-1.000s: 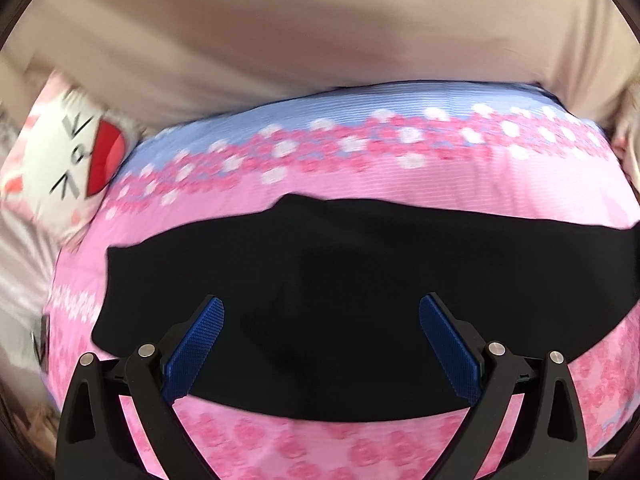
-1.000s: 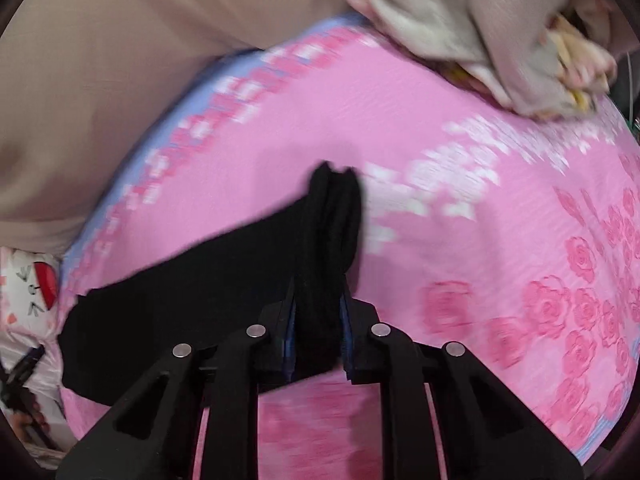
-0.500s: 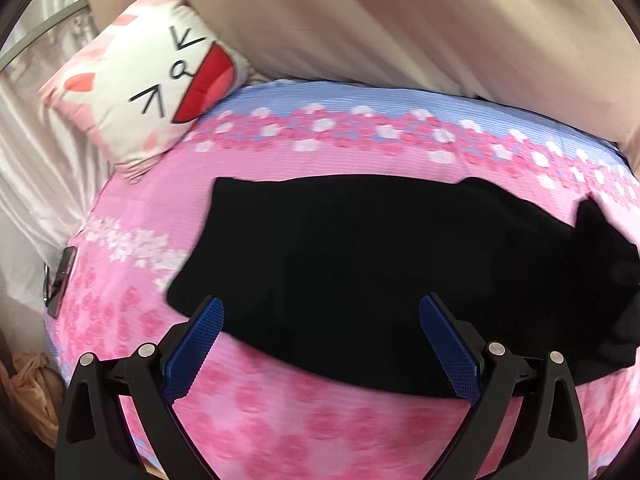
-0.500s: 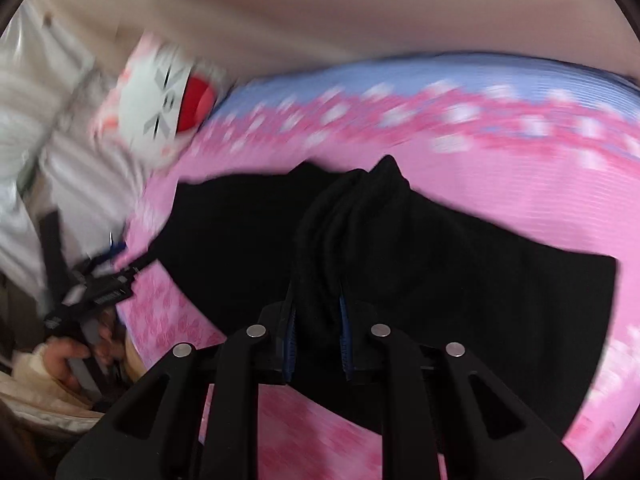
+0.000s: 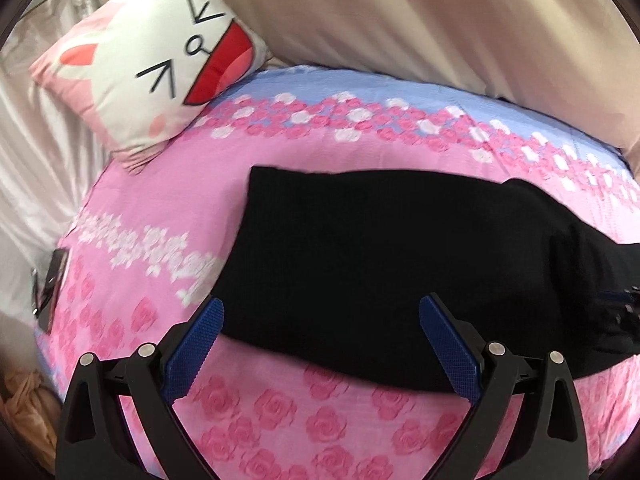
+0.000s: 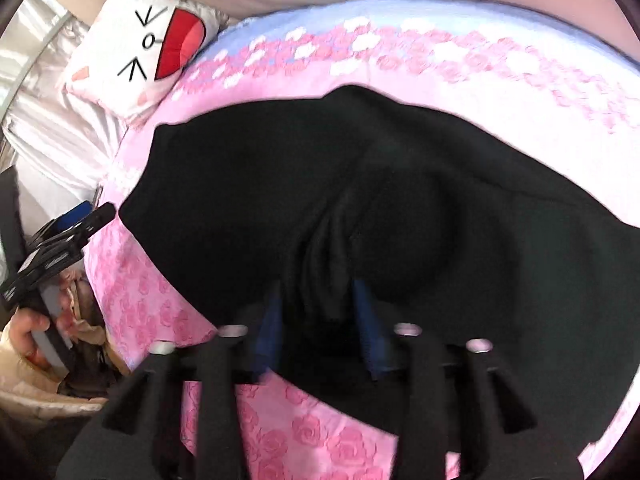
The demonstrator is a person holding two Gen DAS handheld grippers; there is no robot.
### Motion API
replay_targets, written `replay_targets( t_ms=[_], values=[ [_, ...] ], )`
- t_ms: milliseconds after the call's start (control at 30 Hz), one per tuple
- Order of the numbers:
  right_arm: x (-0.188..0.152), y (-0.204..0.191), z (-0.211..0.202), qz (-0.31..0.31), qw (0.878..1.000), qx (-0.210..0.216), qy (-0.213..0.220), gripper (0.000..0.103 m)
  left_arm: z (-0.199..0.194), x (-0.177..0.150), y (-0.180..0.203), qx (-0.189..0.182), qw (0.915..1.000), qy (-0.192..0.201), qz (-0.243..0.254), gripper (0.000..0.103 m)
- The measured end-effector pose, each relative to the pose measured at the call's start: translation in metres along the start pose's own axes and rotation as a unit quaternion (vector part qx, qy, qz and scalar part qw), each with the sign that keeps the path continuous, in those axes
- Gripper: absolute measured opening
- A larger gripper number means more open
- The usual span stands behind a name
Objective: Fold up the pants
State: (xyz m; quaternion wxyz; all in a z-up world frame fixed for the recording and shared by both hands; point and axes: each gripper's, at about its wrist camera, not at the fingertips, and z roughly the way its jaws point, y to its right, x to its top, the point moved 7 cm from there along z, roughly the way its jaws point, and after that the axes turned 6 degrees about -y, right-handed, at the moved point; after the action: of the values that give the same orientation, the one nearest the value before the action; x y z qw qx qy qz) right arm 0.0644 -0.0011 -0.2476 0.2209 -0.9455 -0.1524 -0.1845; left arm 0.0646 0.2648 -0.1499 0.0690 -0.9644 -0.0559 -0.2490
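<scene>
Black pants (image 5: 380, 248) lie lengthwise on a pink rose-print bed sheet (image 5: 280, 412), one end folded back over the rest (image 6: 280, 184). My left gripper (image 5: 322, 304) hangs open over the near edge of the pants' left end, with nothing pinched. My right gripper (image 6: 318, 300) is opening. A bunched ridge of black cloth still stands between its blue pads (image 6: 364, 316), which no longer squeeze it. The right gripper's tip (image 5: 624, 300) shows at the right edge of the left wrist view. In the right wrist view the left gripper (image 6: 80, 220) sits at the far left.
A white cartoon-face pillow (image 5: 160, 64) rests at the bed's far left corner against beige padding (image 5: 400, 20). A dark flat object (image 5: 50, 292) lies at the bed's left edge. A person's hand (image 6: 28, 332) holds the left gripper beside beige bedding.
The right gripper carried the pinched pants end leftward over the rest of the pants, and its jaws have parted. The left gripper slid left toward the pants' left end, staying open.
</scene>
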Motion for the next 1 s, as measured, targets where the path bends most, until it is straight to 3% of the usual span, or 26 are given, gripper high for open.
replay_targets(
  t_ms=[133,200,233,267,333,400,467,500,533,600,667,733,800,900,1000],
  values=[
    [-0.015,0.002,-0.012,0.008,1.0,-0.011,0.001,0.054,0.007,0.015,0.025,-0.031,0.9992,0.003,0.023,0.097],
    [-0.018,0.01,-0.033,0.025,0.999,-0.026,0.038,0.053,0.01,0.02,0.043,-0.052,0.9978,-0.001,0.041,0.097],
    [-0.019,0.022,-0.048,0.05,0.996,-0.04,0.06,0.05,0.009,0.023,0.051,-0.059,0.9971,0.0,0.048,0.097],
    [-0.022,0.036,-0.057,0.072,0.993,-0.054,0.071,0.035,0.008,0.025,0.06,-0.069,0.9961,0.002,0.055,0.097],
    [-0.034,0.086,-0.08,0.139,0.98,-0.109,0.091,0.026,0.004,0.029,0.084,-0.092,0.9928,0.007,0.076,0.097],
    [-0.046,0.139,-0.095,0.208,0.959,-0.168,0.095,0.015,0.004,0.03,0.111,-0.108,0.9887,0.006,0.104,0.097],
    [-0.051,0.177,-0.098,0.262,0.941,-0.192,0.094,0.015,0.005,0.029,0.131,-0.108,0.9858,0.002,0.129,0.097],
    [-0.05,0.182,-0.092,0.27,0.94,-0.191,0.089,0.015,0.006,0.028,0.139,-0.109,0.9844,0.001,0.139,0.097],
    [-0.047,0.184,-0.08,0.271,0.941,-0.189,0.074,0.015,0.006,0.026,0.148,-0.11,0.9826,-0.001,0.15,0.097],
    [-0.032,0.159,-0.048,0.228,0.956,-0.179,0.044,0.015,0.008,0.022,0.157,-0.111,0.9805,-0.009,0.162,0.097],
    [-0.013,0.111,-0.025,0.146,0.972,-0.181,0.034,0.015,0.011,0.018,0.162,-0.105,0.98,-0.014,0.169,0.097],
    [0.006,0.052,-0.002,0.058,0.988,-0.144,0.016,0.015,0.013,0.015,0.159,-0.096,0.9813,-0.019,0.166,0.097],
    [0.017,0.032,-0.005,0.035,0.987,-0.152,0.036,0.012,0.016,0.014,0.146,-0.078,0.9851,-0.025,0.151,0.097],
    [0.02,0.056,-0.019,0.08,0.981,-0.168,0.054,0.013,0.018,0.015,0.113,-0.059,0.9912,-0.029,0.114,0.097],
    [0.016,0.073,0.002,0.111,0.981,-0.161,0.011,0.015,0.025,0.01,0.083,-0.046,0.9952,-0.039,0.077,0.097]
  ],
)
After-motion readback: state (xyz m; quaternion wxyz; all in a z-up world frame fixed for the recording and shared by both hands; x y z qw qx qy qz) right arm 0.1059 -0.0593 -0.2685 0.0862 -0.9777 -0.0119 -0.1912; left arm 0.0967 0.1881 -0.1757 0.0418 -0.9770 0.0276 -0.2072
